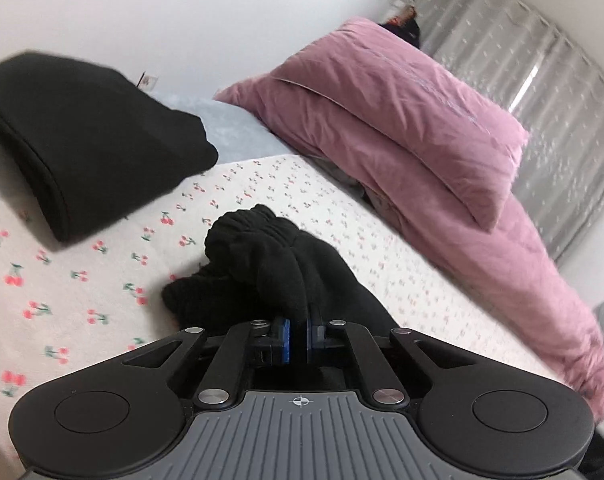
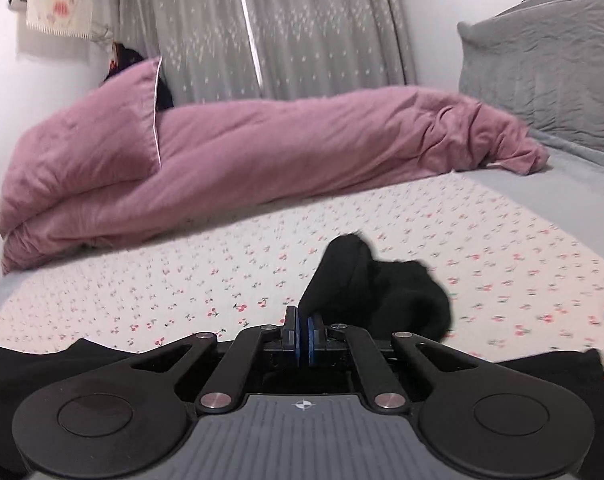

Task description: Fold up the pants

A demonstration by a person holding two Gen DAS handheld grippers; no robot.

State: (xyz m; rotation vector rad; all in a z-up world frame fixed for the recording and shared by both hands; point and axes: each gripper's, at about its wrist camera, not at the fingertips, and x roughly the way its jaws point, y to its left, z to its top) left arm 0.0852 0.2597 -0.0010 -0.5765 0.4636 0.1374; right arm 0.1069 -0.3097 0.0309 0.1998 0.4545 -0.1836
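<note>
Black fabric of the pants (image 1: 302, 264) sits pinched in both grippers, right at the lens. Left gripper (image 1: 297, 330) has its jaws clamped on a thick bunch near the gathered waistband, which stands up just ahead of the pads. Right gripper (image 2: 303, 330) has its jaws pressed together on another bunch of the same pants, with more black cloth hanging to either side below it. The garment is held above the near part of the bed (image 2: 181, 276), over the cherry-print sheet, and both views are smeared with motion.

Risks, as I judge them: each grip takes a wad rather than a clean edge, so layers could slip out unevenly and the fold would come out skewed. Loose cloth trailing under the right gripper may drag on the sheet and rumple. If the two grippers pull apart at different heights, the waistband could twist.

Room is good across the middle of the bed, where the sheet lies bare. Toward the left corner rests a folded black garment (image 1: 89, 136), near enough to catch a swung leg. Along the far edge runs the pink duvet (image 2: 261, 148), well apart; the curtain (image 2: 293, 28) hangs beyond it.
</note>
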